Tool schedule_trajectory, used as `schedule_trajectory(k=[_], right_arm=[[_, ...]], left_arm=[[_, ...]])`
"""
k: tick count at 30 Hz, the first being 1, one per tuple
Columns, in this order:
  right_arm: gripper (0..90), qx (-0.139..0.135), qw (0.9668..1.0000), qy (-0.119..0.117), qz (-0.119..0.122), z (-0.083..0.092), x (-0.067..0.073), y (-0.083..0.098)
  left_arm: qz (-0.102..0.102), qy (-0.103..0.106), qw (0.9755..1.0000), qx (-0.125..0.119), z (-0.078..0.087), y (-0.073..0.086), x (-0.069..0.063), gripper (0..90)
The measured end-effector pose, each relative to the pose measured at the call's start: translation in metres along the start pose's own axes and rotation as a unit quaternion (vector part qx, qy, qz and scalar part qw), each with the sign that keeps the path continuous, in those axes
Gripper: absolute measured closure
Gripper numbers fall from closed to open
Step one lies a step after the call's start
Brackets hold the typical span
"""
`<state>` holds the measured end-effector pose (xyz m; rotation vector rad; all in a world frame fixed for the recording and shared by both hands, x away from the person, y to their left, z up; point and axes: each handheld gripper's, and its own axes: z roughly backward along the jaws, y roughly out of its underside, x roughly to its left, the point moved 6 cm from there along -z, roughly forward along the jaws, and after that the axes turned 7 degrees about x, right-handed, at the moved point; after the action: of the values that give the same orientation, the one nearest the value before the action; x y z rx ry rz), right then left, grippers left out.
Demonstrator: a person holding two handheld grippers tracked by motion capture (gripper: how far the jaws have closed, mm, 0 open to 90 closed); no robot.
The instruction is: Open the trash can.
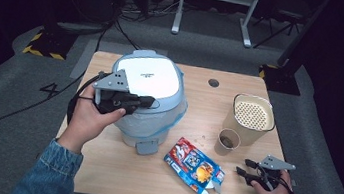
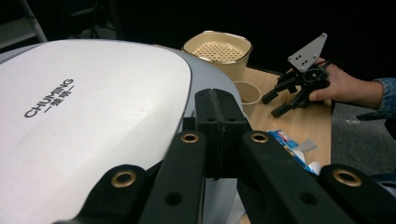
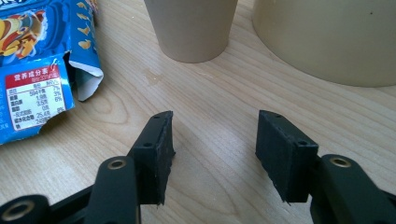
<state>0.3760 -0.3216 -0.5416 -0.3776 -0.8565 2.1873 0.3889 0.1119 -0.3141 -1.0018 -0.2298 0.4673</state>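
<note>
Left fingers [image 2: 217, 122] shut above bin lid [image 2: 93, 107]; right fingers [image 3: 159, 154] open near cup [image 3: 191, 28].

Left hand-held gripper [image 1: 148, 102] closed, right [image 1: 243, 167] parted

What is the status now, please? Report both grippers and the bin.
Left gripper shut, empty, over the white bin lid. Right gripper open, empty, low over the table. Small cup and torn blue box nearby.

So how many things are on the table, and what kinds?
Bins with a white lid: 1
Big beige containers: 1
Small beige cups: 1
Blue snack boxes: 1
Total: 4
</note>
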Motion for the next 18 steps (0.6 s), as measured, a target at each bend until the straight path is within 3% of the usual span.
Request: schedule_trajectory(k=[7,18], right_arm=[[46.5,0.000,1.0000,0.000,0.000,0.0000,0.0000,0.0000],[46.5,0.000,1.0000,0.000,0.000,0.0000,0.0000,0.0000]], left_arm=[[-0.021,-0.021,0.9995,0.014,-0.0002,-0.0017,-0.0023,90.0],[-0.018,-0.024,0.9994,0.019,-0.0010,-0.0006,-0.0051,90.0]])
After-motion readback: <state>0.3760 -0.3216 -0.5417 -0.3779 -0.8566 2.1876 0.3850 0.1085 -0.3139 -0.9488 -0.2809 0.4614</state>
